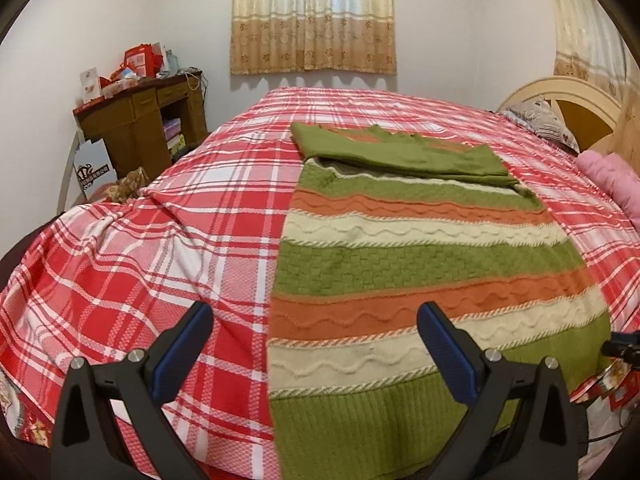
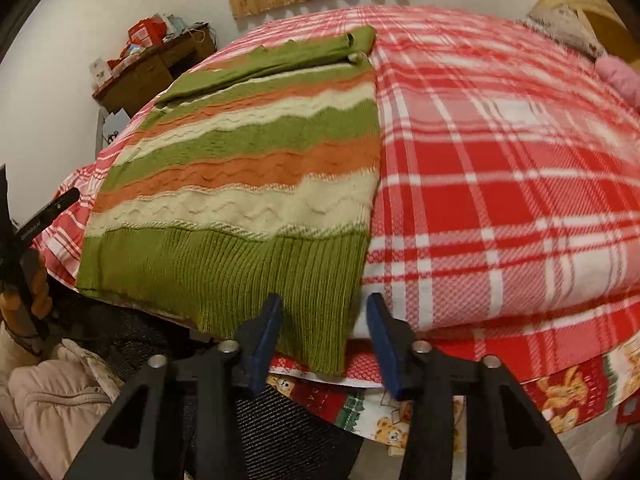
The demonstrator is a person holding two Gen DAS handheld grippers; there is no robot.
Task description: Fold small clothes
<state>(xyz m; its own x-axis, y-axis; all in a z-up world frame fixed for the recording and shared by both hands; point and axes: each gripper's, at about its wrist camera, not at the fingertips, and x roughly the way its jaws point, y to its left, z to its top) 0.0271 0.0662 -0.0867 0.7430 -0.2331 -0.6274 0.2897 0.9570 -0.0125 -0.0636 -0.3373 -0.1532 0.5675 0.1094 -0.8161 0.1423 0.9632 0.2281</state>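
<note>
Right hand-held gripper [image 2: 324, 336]: apart, astride ribbed hem | left hand-held gripper [image 1: 316, 344]: apart | sweater [image 1: 420, 264]: striped, sleeves folded in

Home bedroom, bed [image 1: 192, 216] under red plaid cover, curtained window [image 1: 314, 16] at top, cluttered wooden desk [image 1: 140, 120] at left, headboard [image 1: 568, 96] upper right

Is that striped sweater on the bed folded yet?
Partly: the striped sweater lies flat, green sleeves folded across its top, body still at full length.
</note>
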